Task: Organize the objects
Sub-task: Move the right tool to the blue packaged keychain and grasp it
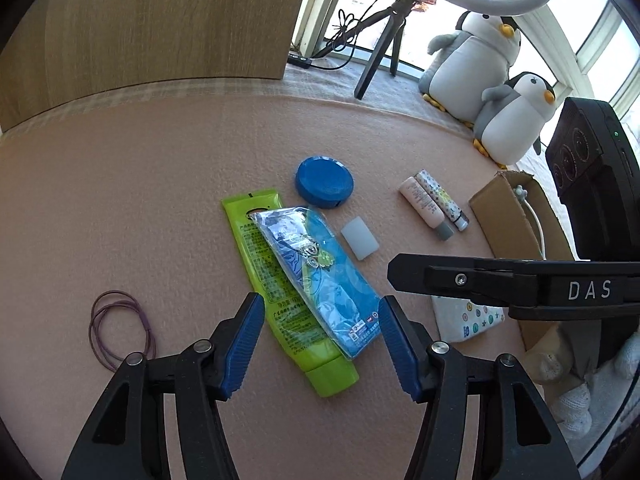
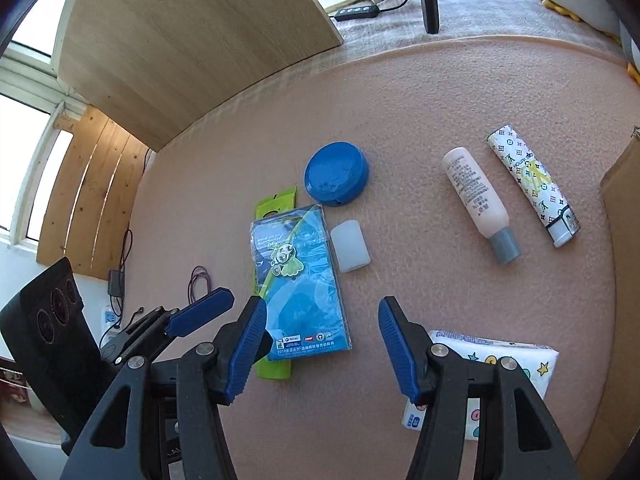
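Note:
On the pink mat lie a green tube [image 1: 276,288] [image 2: 276,204] with a blue packet [image 1: 320,272] [image 2: 300,280] on top of it. Beyond them sit a round blue tin [image 1: 325,182] [image 2: 336,173] and a small translucent white block [image 1: 359,237] [image 2: 349,245]. A pale pink bottle [image 1: 426,207] [image 2: 478,202] and a patterned white tube [image 1: 442,200] [image 2: 532,184] lie side by side to the right. A tissue pack [image 1: 468,318] [image 2: 492,364] lies nearest. My left gripper [image 1: 322,340] hovers open over the packet's near end. My right gripper [image 2: 322,344] is open, just right of the packet.
A cardboard box [image 1: 508,216] [image 2: 624,216] stands at the mat's right edge. Thin purple hair bands [image 1: 120,328] [image 2: 200,280] lie at the left. Two penguin plush toys [image 1: 480,60], a tripod [image 1: 384,44] and a wooden panel [image 1: 140,32] stand beyond the mat.

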`<action>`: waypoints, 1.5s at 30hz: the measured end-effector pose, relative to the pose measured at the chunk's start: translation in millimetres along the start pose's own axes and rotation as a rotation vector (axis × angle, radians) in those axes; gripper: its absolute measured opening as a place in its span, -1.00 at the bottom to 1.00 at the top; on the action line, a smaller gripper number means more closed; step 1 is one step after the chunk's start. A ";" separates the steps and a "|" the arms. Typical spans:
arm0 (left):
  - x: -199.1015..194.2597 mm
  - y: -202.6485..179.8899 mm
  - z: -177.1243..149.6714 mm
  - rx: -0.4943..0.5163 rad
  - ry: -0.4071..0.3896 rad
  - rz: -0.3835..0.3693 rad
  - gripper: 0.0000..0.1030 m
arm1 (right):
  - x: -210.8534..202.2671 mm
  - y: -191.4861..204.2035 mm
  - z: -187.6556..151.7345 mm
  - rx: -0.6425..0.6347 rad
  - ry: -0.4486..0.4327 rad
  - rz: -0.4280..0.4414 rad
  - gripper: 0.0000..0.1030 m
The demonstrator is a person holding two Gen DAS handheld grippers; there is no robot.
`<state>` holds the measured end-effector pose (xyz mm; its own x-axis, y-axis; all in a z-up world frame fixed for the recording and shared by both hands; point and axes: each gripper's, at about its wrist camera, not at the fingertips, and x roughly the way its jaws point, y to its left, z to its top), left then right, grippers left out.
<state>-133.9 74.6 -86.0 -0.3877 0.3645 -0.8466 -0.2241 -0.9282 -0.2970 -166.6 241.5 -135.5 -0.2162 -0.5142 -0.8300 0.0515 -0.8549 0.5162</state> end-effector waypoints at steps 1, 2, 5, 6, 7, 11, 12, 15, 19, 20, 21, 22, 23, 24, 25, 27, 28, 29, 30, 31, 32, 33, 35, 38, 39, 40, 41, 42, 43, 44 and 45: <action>1.3 -0.8 -0.3 0.004 0.004 -0.005 0.17 | 4.6 0.0 1.2 0.003 0.007 -0.002 0.06; 2.8 -1.2 -0.3 0.007 0.008 -0.008 0.16 | 8.8 -0.4 2.3 0.009 0.014 -0.002 0.06; 6.4 -1.0 -0.1 0.011 0.015 -0.012 0.10 | 19.7 -2.6 5.4 0.035 0.033 0.005 0.06; 7.6 -0.6 0.3 0.010 0.017 -0.016 0.06 | 21.9 -3.8 6.3 0.043 0.037 0.010 0.06; 9.8 -0.6 0.9 0.010 0.019 -0.019 0.04 | 24.0 -4.3 7.2 0.049 0.040 0.013 0.06; 13.3 3.7 1.6 -0.007 0.027 -0.030 0.03 | 29.1 0.0 12.1 0.038 0.046 0.015 0.06; 13.7 4.7 1.0 -0.010 0.027 -0.036 0.03 | 31.0 2.3 13.5 0.029 0.054 0.016 0.07; 11.4 7.0 -1.4 -0.010 0.030 -0.041 0.03 | 36.9 13.2 15.2 -0.015 0.063 -0.021 0.08; -0.3 15.8 -10.3 -0.024 0.019 -0.046 0.03 | 43.2 30.6 16.7 -0.075 0.072 -0.062 0.13; -3.5 19.5 -13.2 -0.034 0.016 -0.047 0.03 | 45.2 34.3 16.9 -0.088 0.077 -0.069 0.13; -6.3 24.0 -16.4 -0.046 0.014 -0.046 0.03 | 47.5 37.8 17.1 -0.103 0.082 -0.080 0.15; -9.3 28.7 -19.3 -0.058 0.013 -0.046 0.03 | 50.5 41.5 17.2 -0.120 0.091 -0.096 0.16; -12.4 32.8 -22.1 -0.069 0.011 -0.045 0.03 | 53.1 44.6 17.5 -0.135 0.097 -0.111 0.16; -15.0 36.5 -24.6 -0.078 0.008 -0.043 0.03 | 54.4 47.4 17.7 -0.147 0.096 -0.123 0.17; -17.6 40.2 -26.8 -0.088 0.005 -0.042 0.03 | 55.4 48.3 17.9 -0.155 0.100 -0.132 0.17; -23.1 46.7 -30.3 -0.103 -0.005 -0.041 0.03 | 56.5 49.0 19.1 -0.162 0.105 -0.136 0.17; -25.6 49.3 -31.4 -0.110 -0.009 -0.041 0.03 | 56.4 48.5 19.8 -0.164 0.107 -0.134 0.17; -27.9 51.6 -32.7 -0.117 -0.013 -0.042 0.03 | 56.3 47.8 20.1 -0.167 0.109 -0.130 0.17; -30.2 54.5 -34.0 -0.123 -0.017 -0.043 0.03 | 55.9 46.9 19.8 -0.172 0.114 -0.125 0.17; -32.7 56.6 -35.4 -0.129 -0.021 -0.044 0.03 | 55.2 45.7 19.2 -0.176 0.117 -0.120 0.17; -34.8 57.6 -36.4 -0.132 -0.025 -0.046 0.03 | 54.6 44.7 18.4 -0.176 0.120 -0.117 0.17; -36.6 58.6 -38.5 -0.134 -0.028 -0.047 0.03 | 54.4 44.8 17.8 -0.176 0.122 -0.114 0.16; -37.9 58.6 -40.3 -0.136 -0.031 -0.049 0.03 | 53.5 44.8 15.1 -0.178 0.123 -0.117 0.07; -36.5 57.3 -42.2 -0.141 -0.031 -0.052 0.03 | 52.0 43.7 10.6 -0.166 0.120 -0.096 -0.01; -36.7 57.6 -43.2 -0.144 -0.031 -0.054 0.03 | 51.1 42.4 9.0 -0.157 0.119 -0.087 -0.01; -37.2 57.8 -44.7 -0.148 -0.032 -0.058 0.03 | 50.2 42.2 6.7 -0.155 0.117 -0.084 -0.01; -38.0 58.1 -45.8 -0.150 -0.032 -0.061 0.03 | 49.5 42.3 4.6 -0.157 0.115 -0.085 -0.01; -38.6 58.3 -46.8 -0.151 -0.032 -0.061 0.03 | 49.3 43.2 3.0 -0.160 0.112 -0.089 -0.02; -38.8 58.0 -47.4 -0.152 -0.032 -0.061 0.03 | 48.2 43.5 0.9 -0.159 0.109 -0.094 -0.02; -39.5 58.2 -48.1 -0.153 -0.033 -0.061 0.03 | 46.9 44.3 -0.6 -0.157 0.104 -0.098 -0.02; -40.0 58.4 -48.6 -0.153 -0.035 -0.060 0.03 | 44.6 44.7 -2.3 -0.156 0.097 -0.101 -0.02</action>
<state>-88.0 2.2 -91.0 -0.4089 0.4200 -0.8102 -0.1099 -0.9040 -0.4131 -171.7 180.2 -150.0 -0.1338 -0.4232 -0.8961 0.1863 -0.8988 0.3967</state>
